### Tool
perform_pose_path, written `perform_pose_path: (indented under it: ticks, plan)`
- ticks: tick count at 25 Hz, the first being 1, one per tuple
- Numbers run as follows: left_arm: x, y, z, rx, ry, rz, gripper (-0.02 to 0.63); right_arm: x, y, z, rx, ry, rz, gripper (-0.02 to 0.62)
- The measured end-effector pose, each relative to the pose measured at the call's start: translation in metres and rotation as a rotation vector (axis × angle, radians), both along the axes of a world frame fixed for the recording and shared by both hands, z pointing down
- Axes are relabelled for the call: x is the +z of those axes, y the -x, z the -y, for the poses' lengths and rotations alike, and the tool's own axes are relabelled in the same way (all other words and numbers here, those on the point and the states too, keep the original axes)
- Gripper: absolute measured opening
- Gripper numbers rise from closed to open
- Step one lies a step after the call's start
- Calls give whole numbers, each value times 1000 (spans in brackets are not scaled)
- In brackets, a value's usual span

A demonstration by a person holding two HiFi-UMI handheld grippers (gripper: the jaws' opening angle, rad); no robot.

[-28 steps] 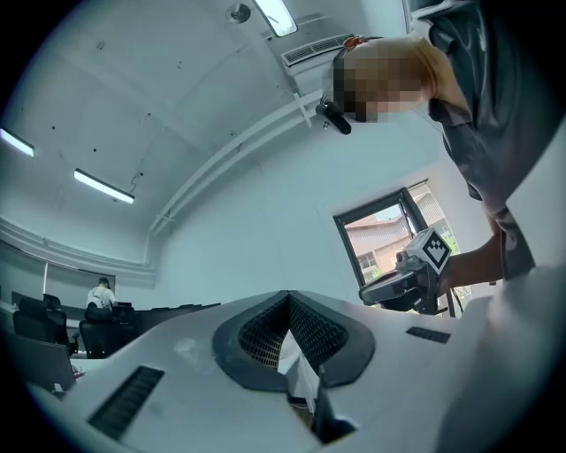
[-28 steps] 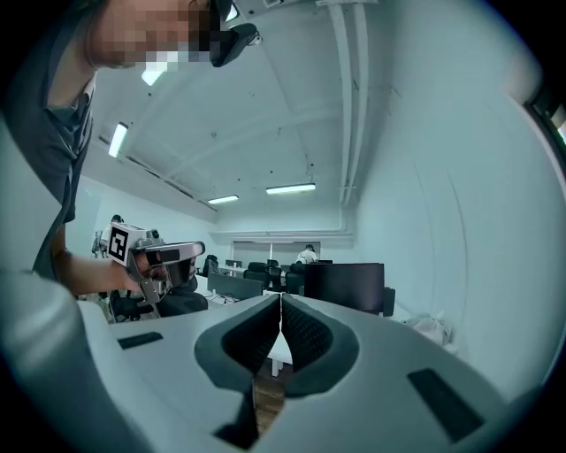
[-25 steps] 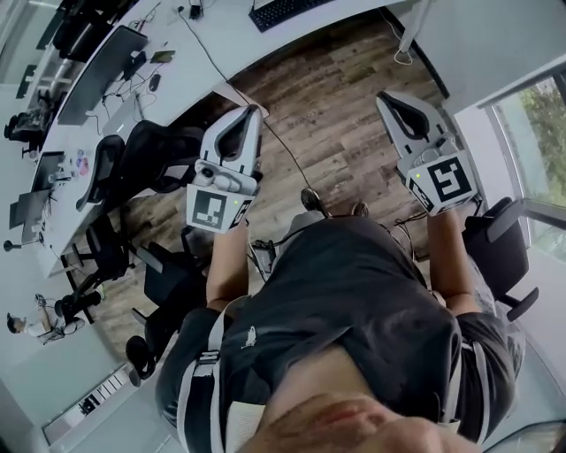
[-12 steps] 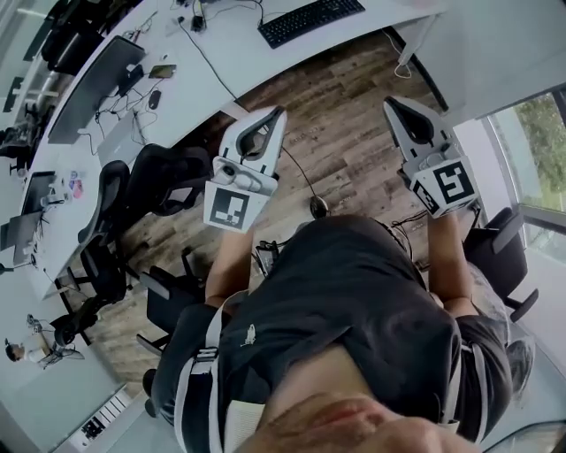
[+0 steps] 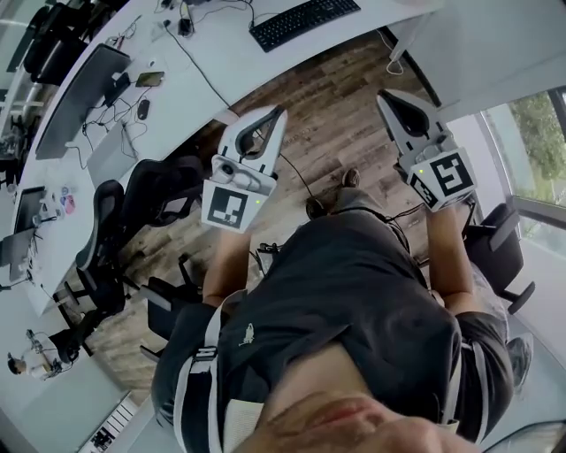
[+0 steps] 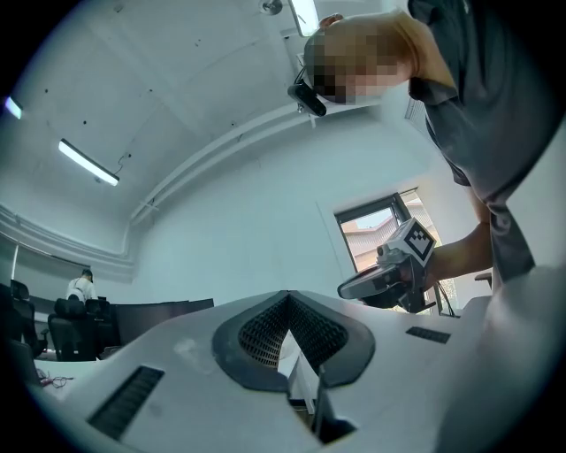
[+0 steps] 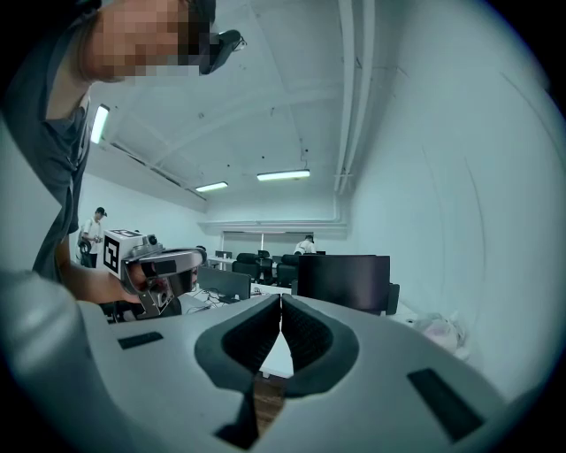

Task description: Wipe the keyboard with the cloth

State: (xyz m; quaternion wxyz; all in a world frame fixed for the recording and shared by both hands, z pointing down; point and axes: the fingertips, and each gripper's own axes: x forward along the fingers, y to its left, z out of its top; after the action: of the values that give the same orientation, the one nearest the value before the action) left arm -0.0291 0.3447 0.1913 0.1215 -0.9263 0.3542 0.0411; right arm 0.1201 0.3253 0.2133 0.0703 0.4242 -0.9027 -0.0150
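Keyboard [image 5: 305,19] sits on white desk [image 5: 212,66], grippers well apart from it
Left gripper [image 5: 276,113] and right gripper [image 5: 384,97] hover above wood floor [image 5: 340,133], jaws together, empty.

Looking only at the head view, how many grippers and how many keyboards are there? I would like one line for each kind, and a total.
Grippers: 2, the left gripper and the right gripper
Keyboards: 1, the black keyboard on the white desk
Total: 3
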Motion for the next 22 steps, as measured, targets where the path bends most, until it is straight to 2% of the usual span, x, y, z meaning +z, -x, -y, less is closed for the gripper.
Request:
perform_pose_path:
  ticks: [5,8,13,18,22]
  plan:
    - [1,-15,32,-23,46,-31,3,5,-18,36,-32,23,16,9]
    - [2,-30,55,-35,58,-13,3,1,-39,62,-53,14,42,9]
    - [-1,-52,91,-94,74,-45,3,5,-71,98,-90,6,66,9]
    - [-9,-80,108,-107,65,-8,3,5,-88,121,-117,10,98,9]
    - [-15,-88,119,-116,48,29,3,6,-95,135,-129,16,122,9]
